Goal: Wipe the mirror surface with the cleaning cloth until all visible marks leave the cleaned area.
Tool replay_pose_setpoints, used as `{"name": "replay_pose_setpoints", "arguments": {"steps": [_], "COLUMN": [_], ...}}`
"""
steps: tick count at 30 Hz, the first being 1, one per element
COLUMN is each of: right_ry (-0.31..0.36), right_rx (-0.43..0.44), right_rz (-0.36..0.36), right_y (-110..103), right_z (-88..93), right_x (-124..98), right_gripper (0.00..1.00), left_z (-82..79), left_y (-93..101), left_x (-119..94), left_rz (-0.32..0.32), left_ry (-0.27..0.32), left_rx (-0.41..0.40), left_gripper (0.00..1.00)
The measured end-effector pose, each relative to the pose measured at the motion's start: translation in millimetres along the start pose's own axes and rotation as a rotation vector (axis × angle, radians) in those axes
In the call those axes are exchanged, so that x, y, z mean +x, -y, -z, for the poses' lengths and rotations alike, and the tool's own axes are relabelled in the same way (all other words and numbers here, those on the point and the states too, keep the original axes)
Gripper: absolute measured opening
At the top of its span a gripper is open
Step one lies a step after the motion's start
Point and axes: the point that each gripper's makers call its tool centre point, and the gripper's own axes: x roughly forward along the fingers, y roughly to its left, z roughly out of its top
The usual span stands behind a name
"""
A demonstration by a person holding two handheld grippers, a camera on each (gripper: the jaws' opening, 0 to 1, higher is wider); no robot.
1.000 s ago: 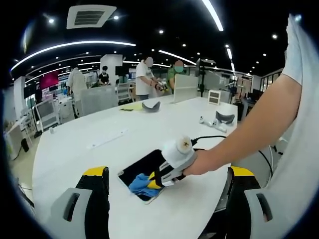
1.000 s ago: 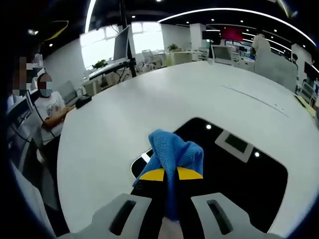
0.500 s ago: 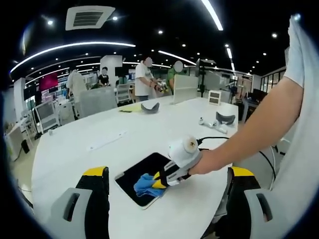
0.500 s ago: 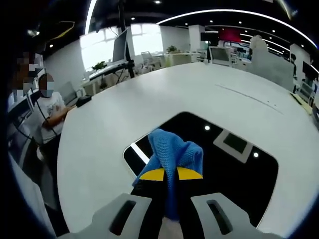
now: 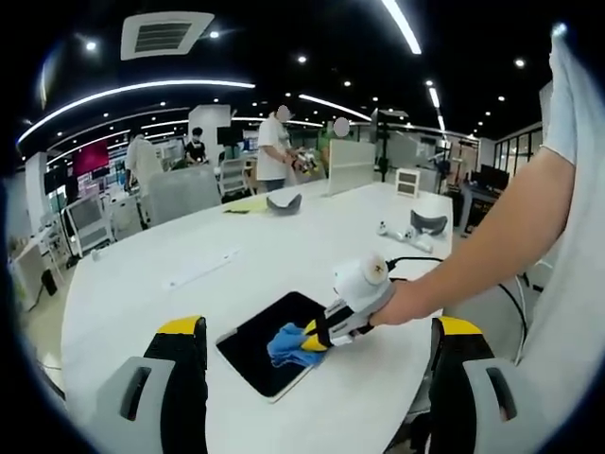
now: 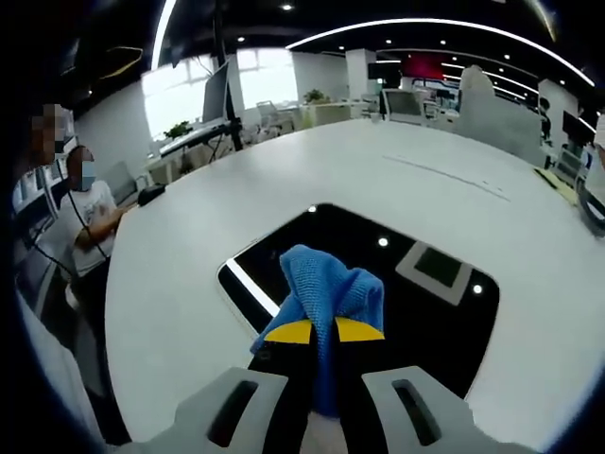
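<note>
Right tongs (image 6: 324, 333): clenched on the blue cleaning cloth (image 6: 326, 284), which bunches up above the yellow jaw tips in the right gripper view. In the left gripper view the same tongs (image 5: 317, 337) come in from 3 o'clock, held in a person's hand (image 5: 395, 305), with the cloth (image 5: 288, 344) pressed onto the mirror.

Mirror (image 6: 378, 284): a dark rounded rectangle lying flat on the white desk (image 6: 284, 180), reflecting ceiling lights. In the right gripper view it extends from the cloth toward 12 and 2 o'clock, its long axis running from about 10 toward 4 o'clock. The cloth rests on the portion nearest the tongs; the larger unwiped-looking expanse lies ahead and toward 2 o'clock. In the left gripper view the mirror (image 5: 255, 340) sits between the two jaws, with the cloth at its 3 o'clock end.

Left tongs (image 5: 317, 378): released, jaws set wide apart, grasping nothing, held back from the mirror and well apart from it.

Judgement: the right tongs are the nearer and the working tool. The coming stroke calls for travel forward along the mirror's length. No marks can be made out on the glass at this resolution.

Containers: none identifiable. Small items far across the desk are too small to name.
</note>
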Motion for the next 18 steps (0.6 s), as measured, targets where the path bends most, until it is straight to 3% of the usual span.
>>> {"name": "replay_pose_setpoints", "arguments": {"steps": [18], "right_ry": [0.007], "right_rx": [0.065], "right_rz": [0.079], "right_y": [36.0], "right_z": [23.0], "right_x": [-33.9], "right_gripper": [0.02], "left_z": [-1.7], "left_y": [6.2], "left_x": [5.1], "left_rz": [-0.002], "left_ry": [-0.007], "left_rx": [0.015], "left_gripper": [0.99]}}
